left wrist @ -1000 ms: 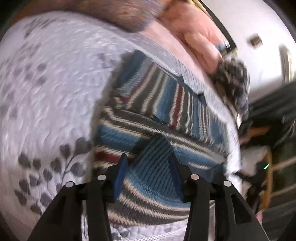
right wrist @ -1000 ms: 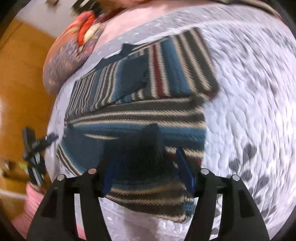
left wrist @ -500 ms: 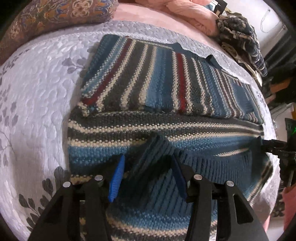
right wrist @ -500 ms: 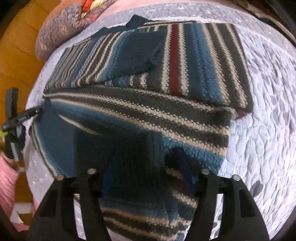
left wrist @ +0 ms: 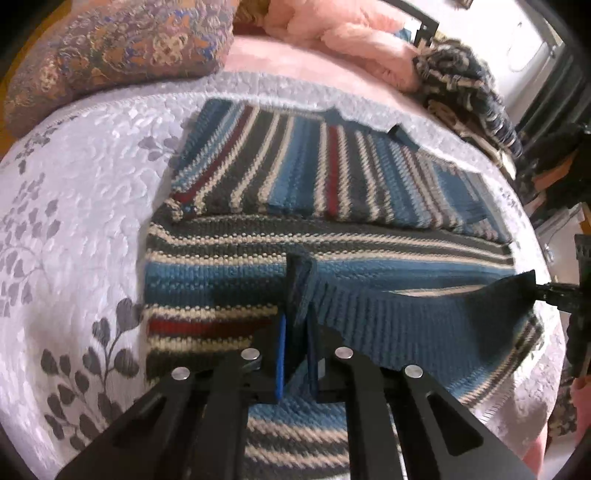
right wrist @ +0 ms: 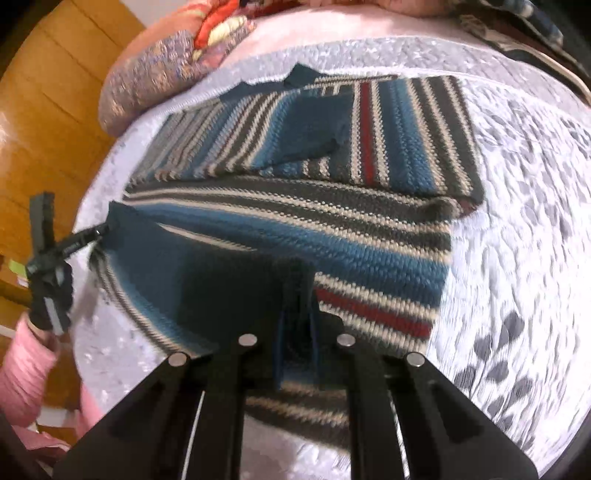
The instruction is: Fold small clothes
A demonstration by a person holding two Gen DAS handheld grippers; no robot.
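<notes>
While lying spread on a pale grey quilted bedcover with a leaf print (left wrist: 85,206), the striped knitted sweater in blue, grey, cream and red (left wrist: 332,177) is being held along its near ribbed blue hem. The left gripper (left wrist: 295,332) is pinching a raised fold of that hem between its closed black fingers, and the right gripper (right wrist: 297,325) is clamping another part of the same hem in the same way. Each gripper is appearing at the edge of the other's view, with the hem stretching taut between them. At the far side of the sweater, a sleeve is lying folded across the body. Beyond the bedcover, a patterned purple and orange cushion (left wrist: 110,55) is resting at the far left, near a fluffy pink blanket (left wrist: 332,33).
</notes>
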